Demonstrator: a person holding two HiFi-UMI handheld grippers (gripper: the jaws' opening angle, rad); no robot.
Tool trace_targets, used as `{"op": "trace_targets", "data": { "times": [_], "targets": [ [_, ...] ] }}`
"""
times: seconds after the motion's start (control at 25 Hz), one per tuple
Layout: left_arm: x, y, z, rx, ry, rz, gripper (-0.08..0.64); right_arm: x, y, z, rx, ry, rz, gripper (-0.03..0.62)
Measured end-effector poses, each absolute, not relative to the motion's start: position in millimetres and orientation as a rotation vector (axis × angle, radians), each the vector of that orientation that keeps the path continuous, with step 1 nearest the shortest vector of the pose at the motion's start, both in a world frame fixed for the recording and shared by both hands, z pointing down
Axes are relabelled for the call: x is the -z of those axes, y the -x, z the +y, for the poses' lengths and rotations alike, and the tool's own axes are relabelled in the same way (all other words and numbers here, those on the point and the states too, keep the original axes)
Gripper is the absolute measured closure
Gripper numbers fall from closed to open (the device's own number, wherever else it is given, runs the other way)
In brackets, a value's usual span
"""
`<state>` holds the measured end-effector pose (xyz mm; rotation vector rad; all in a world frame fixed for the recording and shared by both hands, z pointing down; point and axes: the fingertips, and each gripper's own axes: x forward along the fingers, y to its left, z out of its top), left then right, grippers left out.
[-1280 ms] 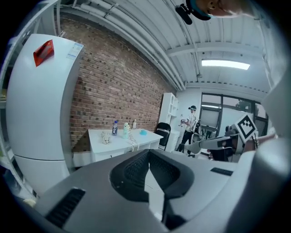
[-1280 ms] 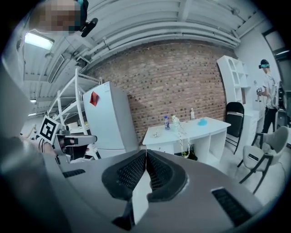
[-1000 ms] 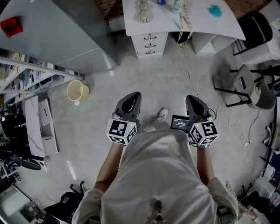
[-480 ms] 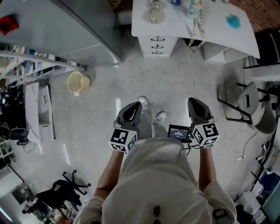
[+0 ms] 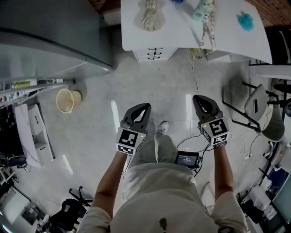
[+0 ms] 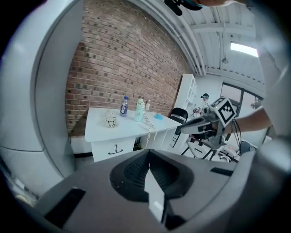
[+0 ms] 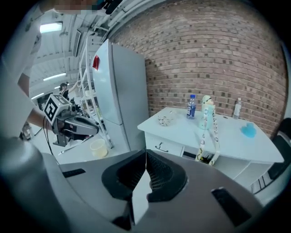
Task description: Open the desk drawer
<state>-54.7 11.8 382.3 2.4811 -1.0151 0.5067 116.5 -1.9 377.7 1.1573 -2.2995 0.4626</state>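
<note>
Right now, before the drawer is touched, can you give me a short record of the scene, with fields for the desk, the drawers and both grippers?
desk: white, ahead of the person
drawers: under the desk, fronts closed
left gripper: shut, empty, over the floor, well short of the drawers
right gripper: shut, empty, also short of the desk
on the desk: bottle, rope bundle, small blue item
on the floor: bucket

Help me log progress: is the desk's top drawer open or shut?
Shut: the top drawer sits flush in the desk, no gap showing.
</note>
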Motion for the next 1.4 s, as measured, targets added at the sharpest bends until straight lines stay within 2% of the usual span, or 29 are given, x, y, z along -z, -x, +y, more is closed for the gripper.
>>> {"op": "trace_targets", "data": {
  "times": [0.36, 0.52, 0.72, 1.04, 1.08, 1.16, 1.4],
  "targets": [
    [-545.4, 42.7, -92.1, -0.832, -2.591, -0.79, 0.552, -545.0, -59.5, -96.5, -0.274, -0.883, -2.205, 0.566],
    [-631.0, 36.5, -98.6, -1.091, -2.615, -0.739, 0.552, -636.3, -53.0, -95.7, -0.201, -0.793, -2.122, 0.566],
    [-707.6, 22.3, -99.9, -1.441, -2.745, -0.68, 0.552, -703.1, -48.3, -113.9, 0.063, -0.711, -2.04, 0.565],
    [-755.4, 8.2, -145.9, -1.881, -2.862, -0.787, 0.549, -745.2, -42.6, -146.7, 0.424, -0.618, -1.907, 0.565],
    [-756.8, 6.7, -154.6, -1.928, -2.855, -0.781, 0.532, -743.9, -42.4, -153.7, 0.464, -0.626, -1.893, 0.563],
    [-758.2, 3.9, -169.7, -2.009, -2.831, -0.745, 0.421, -738.7, -41.9, -167.3, 0.518, -0.654, -1.878, 0.563],
    [-746.8, 1.2, -215.1, -2.198, -2.857, -0.76, 0.402, -721.6, -33.8, -204.4, 0.649, -0.696, -1.849, 0.561]
  ]
}}
